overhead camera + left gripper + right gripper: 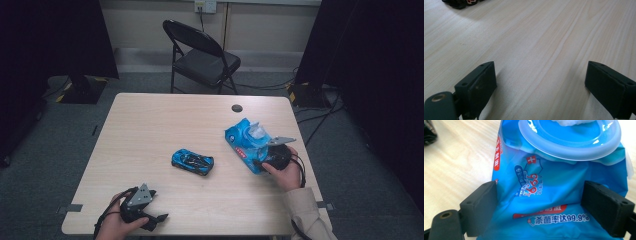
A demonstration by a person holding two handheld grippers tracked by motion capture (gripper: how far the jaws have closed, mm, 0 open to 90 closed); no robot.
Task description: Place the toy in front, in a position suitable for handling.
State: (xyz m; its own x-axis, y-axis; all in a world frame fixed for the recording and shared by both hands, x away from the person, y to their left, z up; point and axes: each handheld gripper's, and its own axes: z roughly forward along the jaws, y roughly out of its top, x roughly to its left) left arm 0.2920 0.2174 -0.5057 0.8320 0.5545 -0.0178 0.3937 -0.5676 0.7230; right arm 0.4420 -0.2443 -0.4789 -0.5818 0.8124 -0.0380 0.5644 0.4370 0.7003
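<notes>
Leftmost, the left gripper [159, 218] rests idle at the desk's [150, 125] near edge, jaws wide and empty. Further right sits a blue toy car [193, 162]. Rightmost, the right gripper [539, 202] straddles the wipes pack [554, 195] — jaws open around it, probably steadying it for pulling a wipe.

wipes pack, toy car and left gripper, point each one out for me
wipes pack [554, 192]: right gripper view, on its blue wrapper below the lid.
toy car [193, 162]: high view, on its blue roof.
left gripper [159, 206]: high view, midway between its fingertips.
</notes>
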